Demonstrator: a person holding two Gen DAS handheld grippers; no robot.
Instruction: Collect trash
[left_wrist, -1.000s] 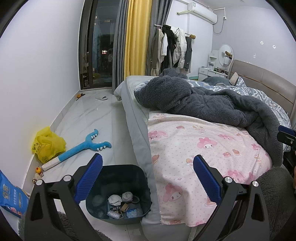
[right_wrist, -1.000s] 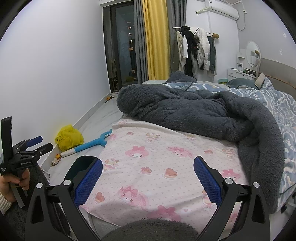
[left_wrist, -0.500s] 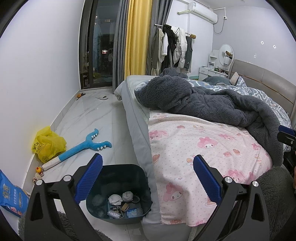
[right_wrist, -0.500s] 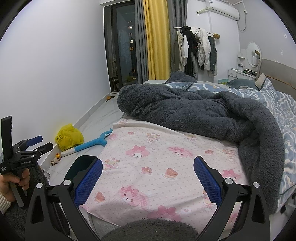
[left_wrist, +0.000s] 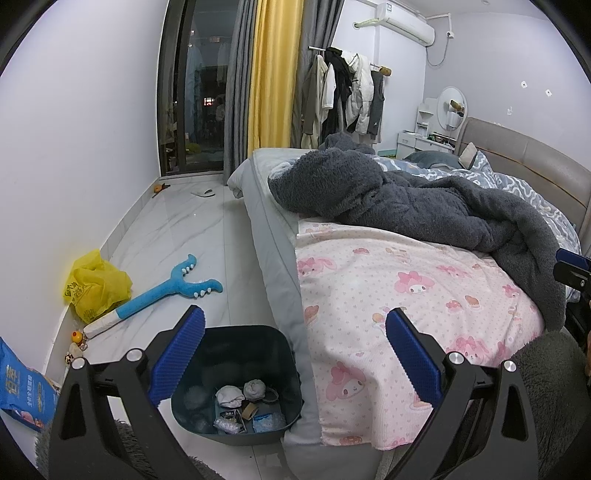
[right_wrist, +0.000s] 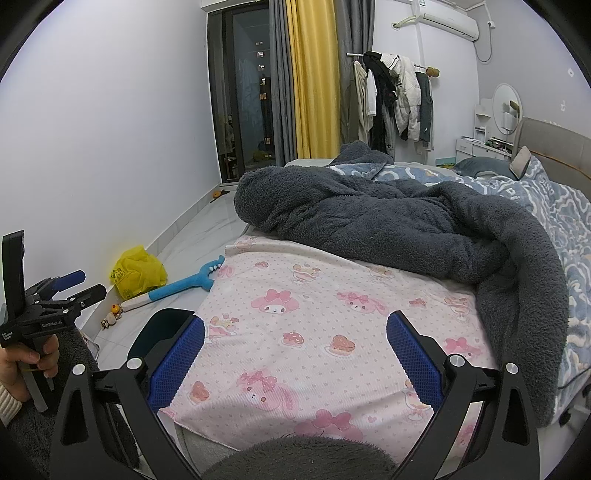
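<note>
A dark teal bin (left_wrist: 258, 343) stands on the floor by the bed's corner, holding crumpled tissues (left_wrist: 242, 390) and small wrappers. Its rim also shows in the right wrist view (right_wrist: 162, 325). A crumpled yellow plastic bag (left_wrist: 94, 286) lies against the left wall, also in the right wrist view (right_wrist: 138, 271). A blue snack packet (left_wrist: 22, 387) lies at the far left. My left gripper (left_wrist: 295, 365) is open and empty, above the bin and the bed's edge. My right gripper (right_wrist: 295, 363) is open and empty over the pink sheet (right_wrist: 314, 314).
A blue toy back-scratcher (left_wrist: 155, 295) lies on the white floor. Small toys (left_wrist: 75, 341) sit by the wall. The bed carries a dark grey fleece blanket (left_wrist: 406, 199). Clothes hang on a rack (left_wrist: 347, 96) beyond. The left hand-held gripper shows in the right wrist view (right_wrist: 44, 306).
</note>
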